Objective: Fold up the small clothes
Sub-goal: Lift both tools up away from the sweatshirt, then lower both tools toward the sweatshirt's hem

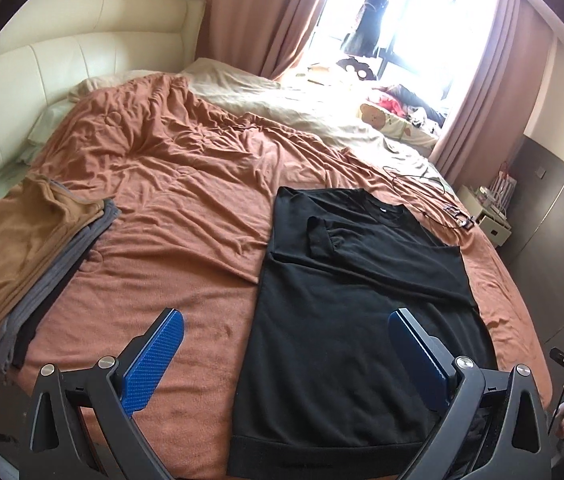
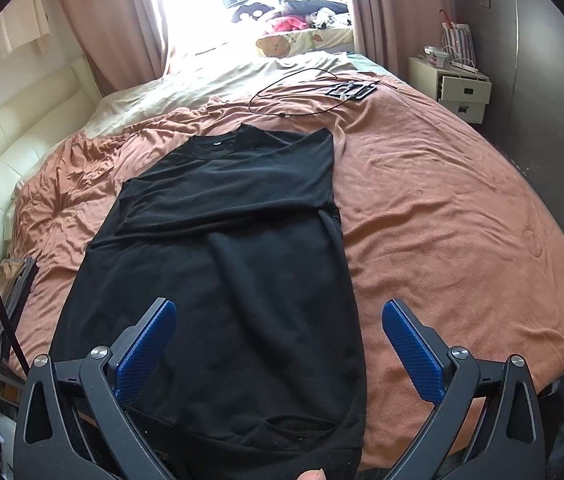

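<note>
Step in hand, as judged: folding the black sweatshirt [image 1: 345, 320] lengthwise-done body up from hem to collar. Both sleeves are already lying folded across the chest, so the garment is sitting as a long narrow rectangle on the rust-coloured blanket [image 1: 170, 208] of the bed, collar pointing toward the window, ribbed hem [image 2: 242, 436] nearest the operator. The left gripper [image 1: 282, 360] is hovering w/ jaws spread wide, holding nothing; its right pad is sitting over the lower body of the sweatshirt, its left pad over bare blanket, so the garment's left edge is running between the two. The right gripper [image 2: 282, 356] is likewise gaping wide and empty, straddling the garment's right edge: left pad over black fabric, right pad over blanket. Recommended approach: bring each gripper down to a hem corner, pinching all layers together, approx. symmetric L/R; lift both corners level and carry them fwd to the collar w/o dragging the folded sleeves out of place. Risk: pinching blanket along w/ the hem. A stack of folded clothes [image 1: 22, 264] is lying well apart at the bed's left edge, prob. the destination.
</note>
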